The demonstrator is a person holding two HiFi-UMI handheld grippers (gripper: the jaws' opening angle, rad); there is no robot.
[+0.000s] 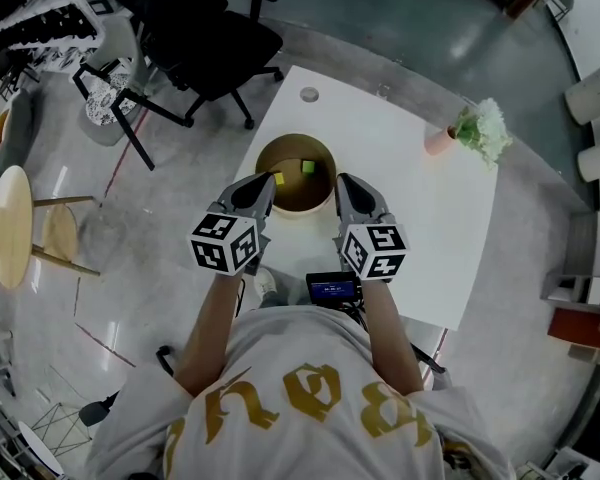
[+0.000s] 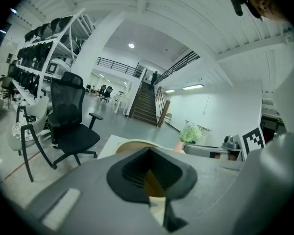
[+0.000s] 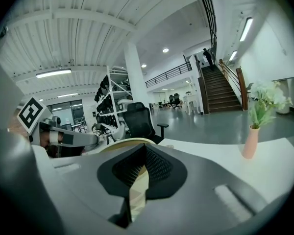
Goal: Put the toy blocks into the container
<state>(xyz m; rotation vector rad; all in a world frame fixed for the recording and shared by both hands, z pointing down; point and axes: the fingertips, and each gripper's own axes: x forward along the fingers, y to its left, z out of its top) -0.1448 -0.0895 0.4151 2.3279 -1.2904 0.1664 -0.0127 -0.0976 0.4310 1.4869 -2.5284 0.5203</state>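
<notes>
Toy blocks: 2 seen, yellow block (image 1: 277, 179) + green block (image 1: 308, 167), both lying inside container (image 1: 296, 138), apart from each other. None visible on counter (image 1: 430, 218) outside it, so task looks done or nearly so.

Left gripper (image 1: 267, 184) at near-left of rim, right gripper (image 1: 342, 182) at near-right; both tilted slightly down. Fingers of each pressed together, only a thin slit left, nothing btwn them, so both empty. Can't tell whether tips touch rim.

Risks: container sits close to counter's left edge. A sideways bump from either gripper while pulling away cd shove or tip it and spill the blocks. Vase (image 1: 442, 140) w/ flowers is well apart on the right, so low risk unless right arm swings wide.
</notes>
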